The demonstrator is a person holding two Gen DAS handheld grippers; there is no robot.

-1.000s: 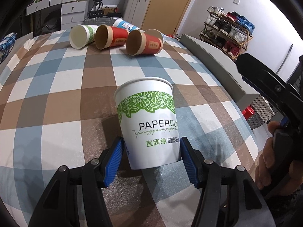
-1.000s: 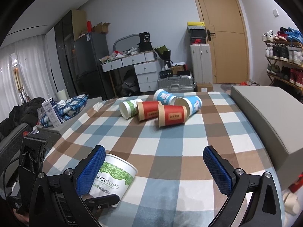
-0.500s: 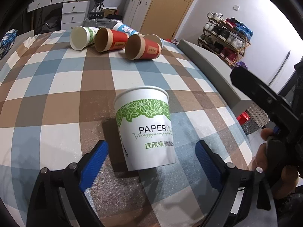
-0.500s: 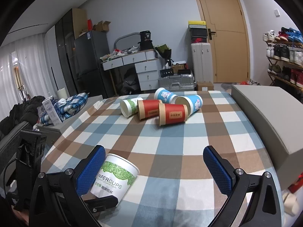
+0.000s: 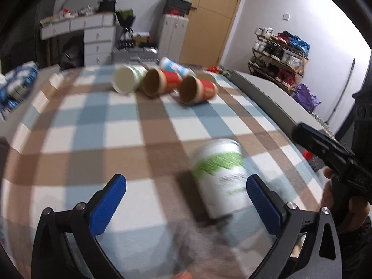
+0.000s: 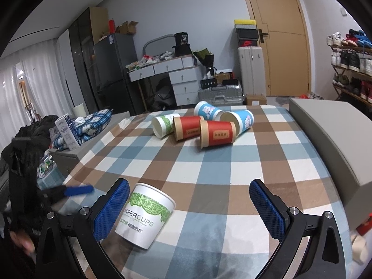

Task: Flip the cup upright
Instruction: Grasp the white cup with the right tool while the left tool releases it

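Note:
A white paper cup with green leaves stands upright on the checked cloth; it also shows in the right wrist view. My left gripper is open and empty, with the cup close to its right finger; this view is blurred by motion. My right gripper is open and empty, with the cup beside its left finger. Several cups lie on their sides at the far end: a white-green one, two red ones and two blue ones.
The checked cloth covers the table. A grey raised block runs along the right edge. A milk carton and folded plaid fabric sit off the left edge. The left gripper shows blurred at left in the right wrist view.
My left gripper opened and let go of the upright white cup, then drew back and swung left, so the cup now sits toward its right finger. The right gripper barely moved.

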